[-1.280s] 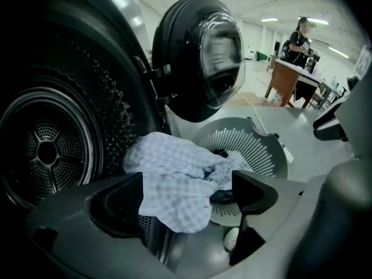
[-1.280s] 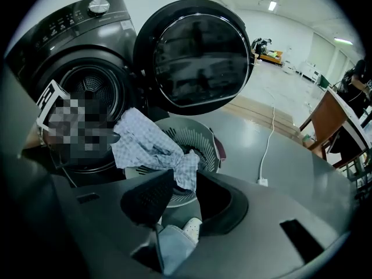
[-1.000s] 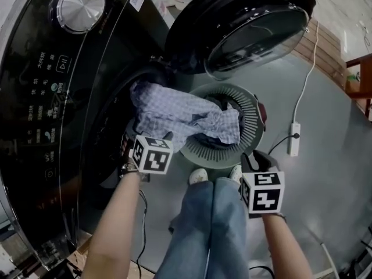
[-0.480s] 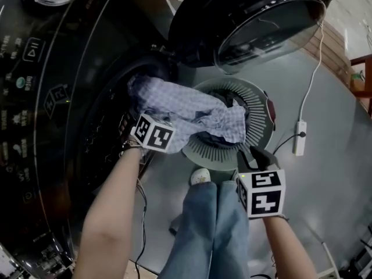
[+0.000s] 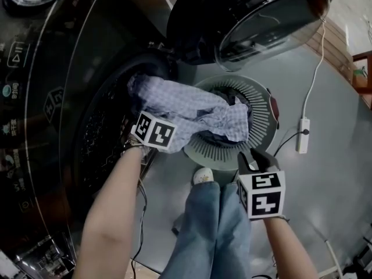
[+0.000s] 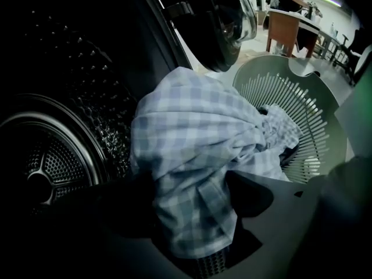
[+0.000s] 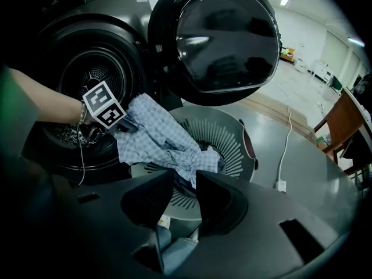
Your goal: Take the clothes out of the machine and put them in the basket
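A blue-and-white checked shirt (image 5: 186,112) drapes from the washing machine's drum mouth (image 5: 104,132) over the rim of the round grey basket (image 5: 258,103). My left gripper (image 6: 195,214) is at the drum's lip. Its jaws have just been closing, and the shirt (image 6: 192,150) is bunched between them, touching both. In the head view its marker cube hides the jaw tips. My right gripper (image 5: 254,157) hovers at the basket's near rim, above the person's shoes. Its jaws stand a narrow gap apart with nothing between them (image 7: 186,185). Dark clothes (image 5: 229,97) lie in the basket under the shirt.
The machine's round door (image 5: 256,16) hangs open above the basket. The person's legs in jeans (image 5: 215,225) and a white shoe (image 5: 202,175) stand close to the basket. A white power strip (image 5: 303,135) with its cord lies on the grey floor at the right. A wooden chair (image 7: 343,127) stands farther right.
My left gripper has come down against the shirt at the drum's mouth. The shirt still spans drum and basket. The right gripper has shifted only slightly.
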Motion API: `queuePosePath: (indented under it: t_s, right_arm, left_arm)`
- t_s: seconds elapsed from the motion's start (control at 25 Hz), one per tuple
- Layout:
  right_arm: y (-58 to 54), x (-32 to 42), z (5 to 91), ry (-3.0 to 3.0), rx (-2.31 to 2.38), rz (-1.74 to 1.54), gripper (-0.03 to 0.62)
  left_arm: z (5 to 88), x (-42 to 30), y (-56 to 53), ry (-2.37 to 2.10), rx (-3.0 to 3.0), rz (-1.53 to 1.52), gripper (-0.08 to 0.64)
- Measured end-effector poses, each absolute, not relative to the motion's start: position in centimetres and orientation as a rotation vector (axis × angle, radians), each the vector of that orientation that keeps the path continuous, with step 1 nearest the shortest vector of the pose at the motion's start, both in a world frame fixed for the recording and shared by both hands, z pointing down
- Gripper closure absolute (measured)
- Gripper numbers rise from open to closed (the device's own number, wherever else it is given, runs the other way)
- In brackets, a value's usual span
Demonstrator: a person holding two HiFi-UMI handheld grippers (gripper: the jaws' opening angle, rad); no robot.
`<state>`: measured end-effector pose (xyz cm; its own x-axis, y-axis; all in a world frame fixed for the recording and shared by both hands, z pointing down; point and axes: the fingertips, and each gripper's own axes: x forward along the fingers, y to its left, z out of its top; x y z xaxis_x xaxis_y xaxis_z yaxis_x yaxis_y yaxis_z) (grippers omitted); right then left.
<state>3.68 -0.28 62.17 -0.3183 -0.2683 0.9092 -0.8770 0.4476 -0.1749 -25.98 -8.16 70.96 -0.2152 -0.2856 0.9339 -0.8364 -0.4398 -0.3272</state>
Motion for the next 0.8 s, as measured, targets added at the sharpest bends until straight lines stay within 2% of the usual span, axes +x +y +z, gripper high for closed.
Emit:
queuePosePath:
  t_s: [0.12, 0.16, 0.24, 0.28, 0.52, 0.8]
  right_arm:
    - [-0.6, 3.8, 61.6, -1.834, 0.972, 0.868, 0.471]
    - [-0.7, 3.9, 61.4, -1.837, 0.972, 0.864, 0.471]
    - [-1.0, 4.1, 60.9, -1.842, 0.975, 0.857, 0.472]
    - [-1.0, 4.3, 60.6, -1.844, 0.979, 0.856, 0.474]
    - [-1.0, 5.3, 58.5, -1.857, 0.998, 0.850, 0.479]
    - [-0.7, 7.1, 55.9, -1.862, 1.025, 0.838, 0.488]
  left_arm:
    - [69.7, -26.2, -7.7, -1.383, 1.521, 1.635, 0.226]
    - [69.1, -26.3, -7.6, -1.411, 1.490, 1.613, 0.271]
    - [67.9, -26.2, -7.6, -1.450, 1.450, 1.557, 0.491]
    - [67.5, -25.9, -7.4, -1.455, 1.437, 1.520, 0.522]
    - [64.5, -24.0, -6.2, -1.513, 1.421, 1.316, 0.525]
    - [59.8, -18.6, -5.5, -1.488, 1.549, 1.221, 0.525]
